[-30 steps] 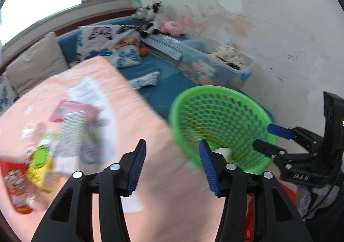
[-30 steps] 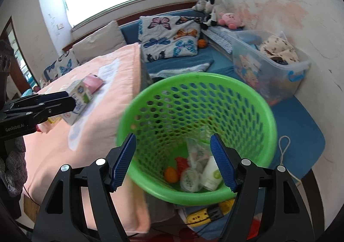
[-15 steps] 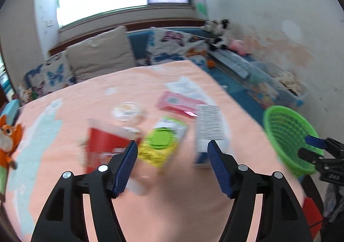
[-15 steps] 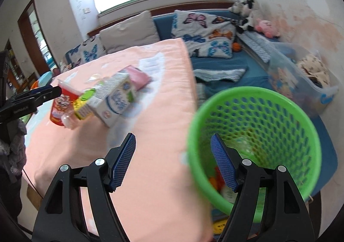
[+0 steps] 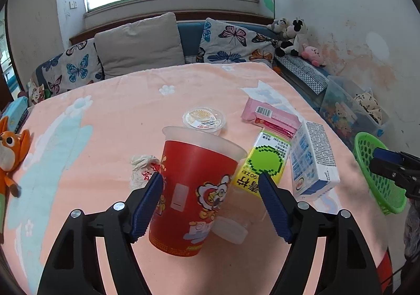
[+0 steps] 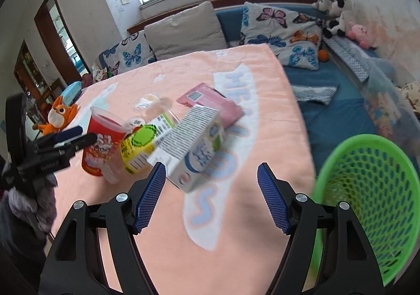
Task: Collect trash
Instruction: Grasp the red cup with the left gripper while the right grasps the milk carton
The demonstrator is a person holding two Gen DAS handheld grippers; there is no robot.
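Note:
A red printed cup (image 5: 194,190) stands upright on the peach tablecloth (image 5: 110,137). My left gripper (image 5: 211,205) is around it with its jaws opening; the right pad is clearly off the cup. Beside the cup lie a yellow-green juice carton (image 5: 262,161), a white-blue milk carton (image 5: 312,158), a pink wrapper (image 5: 270,116), a lidded jelly cup (image 5: 204,118) and crumpled paper (image 5: 143,166). My right gripper (image 6: 211,196) is open and empty, just short of the milk carton (image 6: 194,148). The green basket (image 6: 367,203) sits off the table's right edge.
An orange fox plush (image 5: 10,148) lies at the table's left edge. Behind the table runs a blue sofa with cushions (image 5: 139,48). A clear storage box (image 5: 351,111) stands by the right wall, beyond the basket (image 5: 378,177). A small clear tub (image 5: 231,229) lies against the red cup.
Both grippers swung left, away from the basket and over the table. The left one came up around the red cup and spread its jaws. The right one now faces the milk carton.

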